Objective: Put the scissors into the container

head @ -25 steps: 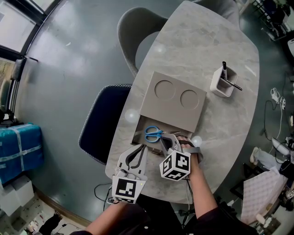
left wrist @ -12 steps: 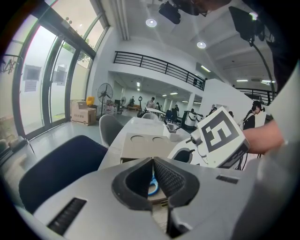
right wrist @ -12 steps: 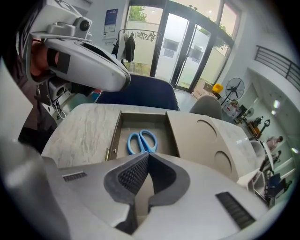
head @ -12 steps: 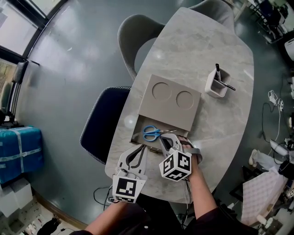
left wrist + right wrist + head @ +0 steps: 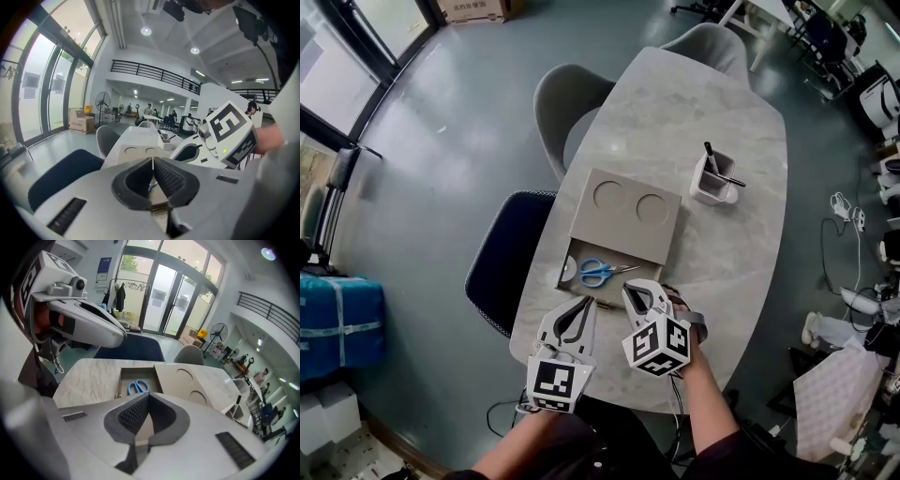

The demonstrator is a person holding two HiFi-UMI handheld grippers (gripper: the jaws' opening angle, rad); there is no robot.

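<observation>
The blue-handled scissors (image 5: 598, 272) lie flat in the open compartment of the beige container (image 5: 581, 261), blades pointing right; they also show in the right gripper view as scissors (image 5: 137, 386). A beige lid (image 5: 626, 214) with two round recesses covers the far part of the container. My right gripper (image 5: 636, 289) hovers just at the container's near right corner, shut with nothing between its pads. My left gripper (image 5: 581, 306) sits beside it at the near left, also shut and empty. In the left gripper view the jaws (image 5: 152, 161) meet, with the right gripper's marker cube (image 5: 229, 133) to their right.
A white pen holder (image 5: 712, 181) with dark pens stands on the marble table (image 5: 712, 262) beyond the container on the right. A dark blue chair (image 5: 511, 267) and a grey chair (image 5: 567, 103) stand at the table's left side. The table's near edge is under my hands.
My right gripper has drawn back from over the scissors toward the near edge, and its jaws have closed empty. The scissors stay in the compartment. The head view has shifted.
</observation>
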